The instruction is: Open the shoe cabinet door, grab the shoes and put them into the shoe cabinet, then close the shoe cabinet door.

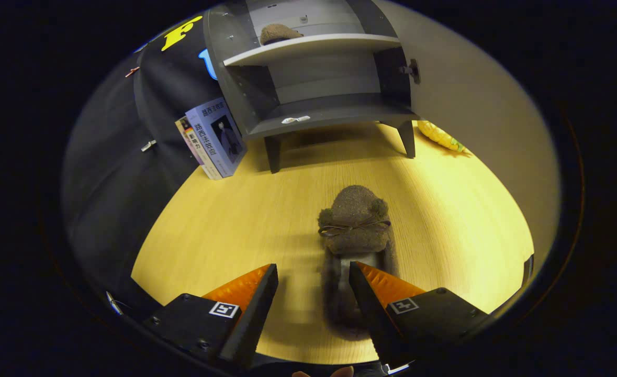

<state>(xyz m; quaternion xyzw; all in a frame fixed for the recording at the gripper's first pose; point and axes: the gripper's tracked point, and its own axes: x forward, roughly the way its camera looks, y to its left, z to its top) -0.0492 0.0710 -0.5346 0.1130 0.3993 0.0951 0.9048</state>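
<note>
A pale wood floor (235, 220) glows under warm light. Black cloth (109, 173) hangs along one side, a plain beige wall (475, 99) along the other. Books (214, 139) lean against the cloth

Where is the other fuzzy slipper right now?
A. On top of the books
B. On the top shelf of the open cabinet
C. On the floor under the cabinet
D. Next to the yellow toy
B: a second slipper sits on the top shelf of the open cabinet, while the nearer slipper lies on the floor between the open gripper fingers.
</note>
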